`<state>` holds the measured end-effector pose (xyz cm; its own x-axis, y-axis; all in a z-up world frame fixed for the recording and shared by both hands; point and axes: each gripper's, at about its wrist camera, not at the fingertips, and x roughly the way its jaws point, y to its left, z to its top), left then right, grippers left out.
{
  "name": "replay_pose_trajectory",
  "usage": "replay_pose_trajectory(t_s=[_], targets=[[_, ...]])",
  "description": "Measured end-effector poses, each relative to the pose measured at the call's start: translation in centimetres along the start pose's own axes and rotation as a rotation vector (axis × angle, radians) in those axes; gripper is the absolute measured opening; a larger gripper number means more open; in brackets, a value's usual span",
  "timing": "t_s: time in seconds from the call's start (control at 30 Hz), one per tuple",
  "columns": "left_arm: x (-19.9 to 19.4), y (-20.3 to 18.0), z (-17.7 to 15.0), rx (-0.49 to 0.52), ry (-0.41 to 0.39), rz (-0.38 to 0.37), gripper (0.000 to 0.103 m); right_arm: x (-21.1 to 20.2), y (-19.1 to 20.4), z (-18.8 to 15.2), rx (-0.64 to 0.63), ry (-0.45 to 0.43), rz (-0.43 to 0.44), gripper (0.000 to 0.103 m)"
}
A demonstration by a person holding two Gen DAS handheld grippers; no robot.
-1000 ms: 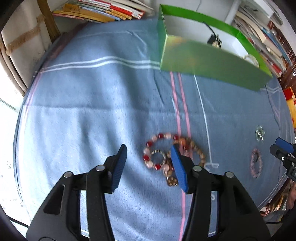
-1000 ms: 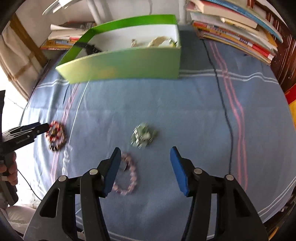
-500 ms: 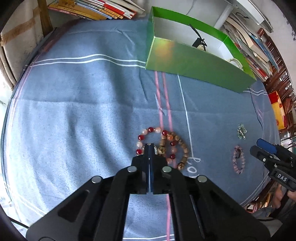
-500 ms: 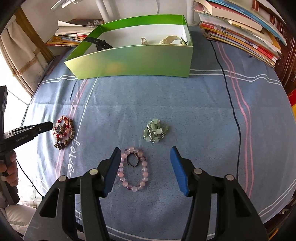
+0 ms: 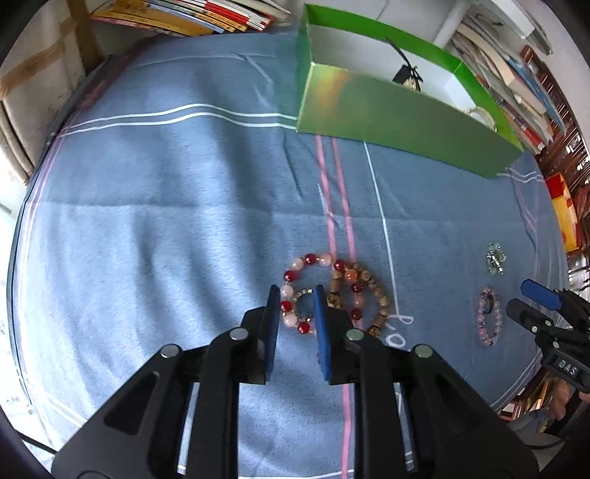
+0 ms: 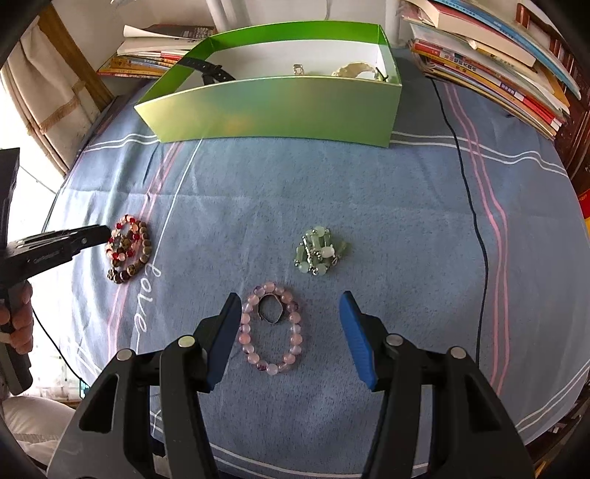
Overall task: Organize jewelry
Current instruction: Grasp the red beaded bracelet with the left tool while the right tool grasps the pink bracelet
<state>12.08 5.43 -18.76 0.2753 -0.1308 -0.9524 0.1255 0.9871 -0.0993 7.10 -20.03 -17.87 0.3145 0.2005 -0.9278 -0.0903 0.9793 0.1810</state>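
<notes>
A red-and-pink bead bracelet (image 5: 313, 259) overlaps a brown wooden bead bracelet (image 5: 381, 294) on the blue cloth, with a small ring (image 5: 300, 292) inside the red one. My left gripper (image 5: 296, 294) points down at them. Its jaws are opening, a narrow gap straddling the ring and a few red beads, and they grip nothing. My right gripper (image 6: 289, 294) stands open over a pink bead bracelet (image 6: 245, 337) with a dark ring (image 6: 261, 313) inside it. A green bead piece (image 6: 319, 254) lies just beyond. The green box (image 6: 273, 107) stands at the back.
The box holds a black strap (image 6: 210, 70) and pale jewelry (image 6: 354, 70). Stacks of books (image 6: 497, 62) line the back right and back left (image 5: 177, 18). A black cable (image 6: 475, 228) runs down the cloth's right side. A person's hand (image 6: 18, 320) grips the left gripper's handle.
The left jaws went from wide to fully shut over the red bracelet, then parted slightly around its ring. The right gripper stayed open; the pink bracelet now lies more between its fingers.
</notes>
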Motion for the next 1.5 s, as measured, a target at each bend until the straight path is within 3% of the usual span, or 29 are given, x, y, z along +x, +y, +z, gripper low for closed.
replay_pose_trajectory(t_s=[0.17,0.23,0.33,0.43,0.47,0.7,0.8,1.03,1.13,1.2,1.33,1.5], targets=[[1.2,-0.7,0.4,0.002,0.028,0.004,0.017,0.4,-0.2,-0.5,0.002,0.022,0.002,0.052],[1.5,-0.6,0.4,-0.009,0.04,-0.008,0.012,0.7,-0.2,-0.6,0.002,0.032,-0.001,0.045],[1.6,-0.8,0.2,-0.006,0.048,-0.024,0.012,1.5,0.0,-0.7,-0.013,0.062,-0.013,0.031],[1.5,-1.0,0.1,-0.003,0.053,-0.035,0.012,2.3,0.4,-1.0,-0.039,0.086,-0.018,0.01],[1.5,-0.9,0.1,-0.006,0.05,-0.034,0.012,2.3,0.5,-1.0,-0.044,0.081,-0.016,0.008],[1.3,0.5,0.6,-0.048,0.037,-0.016,0.015,1.2,0.0,-1.0,-0.029,0.04,0.001,0.008],[1.3,-0.1,1.3,-0.043,0.025,-0.02,0.022,0.7,-0.3,-0.9,-0.015,0.027,-0.003,0.008],[2.5,-1.9,2.4,0.033,0.04,0.041,0.024,1.2,-1.2,-0.7,0.025,0.041,-0.02,0.008],[2.7,-2.0,2.7,0.015,0.035,0.068,0.008,1.3,-2.0,-0.8,0.056,0.049,-0.029,0.008],[2.7,-1.4,2.9,-0.034,0.035,0.08,0.008,1.4,-2.1,-0.8,0.069,0.046,-0.04,0.019],[2.3,-0.3,2.6,-0.066,0.038,0.091,0.009,1.4,-2.5,-1.2,0.078,0.046,-0.038,0.021],[2.0,-0.5,1.5,-0.045,0.027,0.097,0.018,2.0,-1.7,-1.4,0.043,0.064,-0.025,0.021]])
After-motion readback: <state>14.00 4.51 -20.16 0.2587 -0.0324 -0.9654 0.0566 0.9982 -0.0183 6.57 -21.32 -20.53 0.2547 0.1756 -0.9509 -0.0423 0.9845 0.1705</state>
